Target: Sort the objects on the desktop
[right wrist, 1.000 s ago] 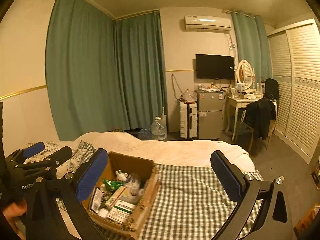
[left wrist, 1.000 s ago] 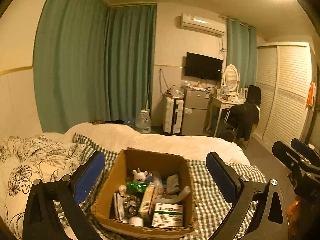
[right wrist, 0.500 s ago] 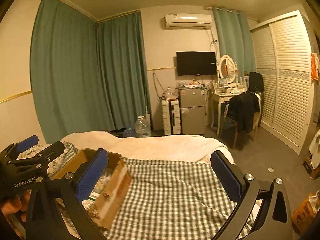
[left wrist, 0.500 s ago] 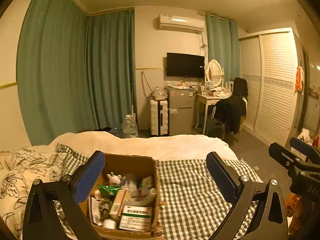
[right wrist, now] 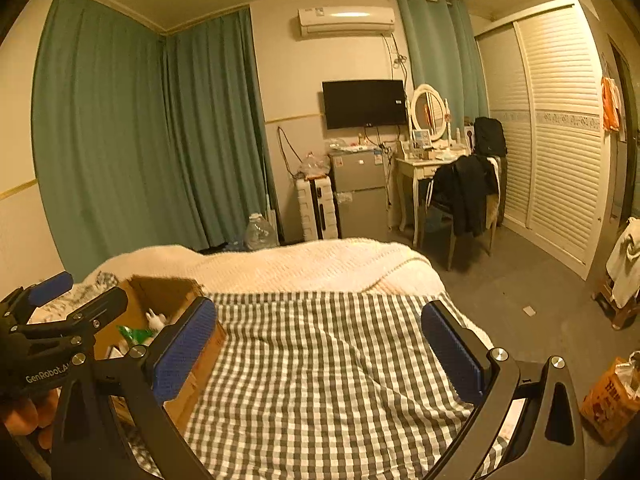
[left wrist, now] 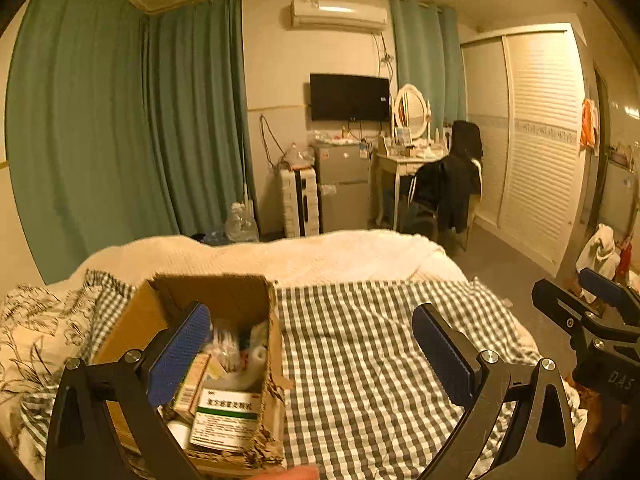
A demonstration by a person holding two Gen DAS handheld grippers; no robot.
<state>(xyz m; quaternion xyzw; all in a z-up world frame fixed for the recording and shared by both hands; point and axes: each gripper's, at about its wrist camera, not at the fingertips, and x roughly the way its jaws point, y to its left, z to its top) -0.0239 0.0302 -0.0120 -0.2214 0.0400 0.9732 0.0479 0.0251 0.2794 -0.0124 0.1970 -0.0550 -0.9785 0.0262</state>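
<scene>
An open cardboard box point(left wrist: 224, 292) full of small items sits on the checked blanket point(left wrist: 360, 352) on the bed, at lower left in the left wrist view. A white-and-green medicine carton point(left wrist: 226, 416) lies at its front. My left gripper point(left wrist: 312, 352) is open and empty, its left finger over the box. In the right wrist view the box point(right wrist: 160, 292) is at far left, with a small white figure point(right wrist: 154, 318) and a green packet point(right wrist: 136, 334) inside. My right gripper point(right wrist: 316, 344) is open and empty above the blanket point(right wrist: 328, 360).
A cream blanket point(left wrist: 280, 256) covers the bed's far end. A floral pillow point(left wrist: 36, 336) lies left of the box. Beyond the bed stand a fridge point(right wrist: 358, 192), a dressing table and chair point(right wrist: 464, 196), and a louvred wardrobe point(right wrist: 560, 128). An orange bag point(right wrist: 612, 400) is on the floor.
Both views have swung to the right: the box has shifted from the centre to the lower left, and more of the checked blanket and wardrobe shows. Both grippers stay open.
</scene>
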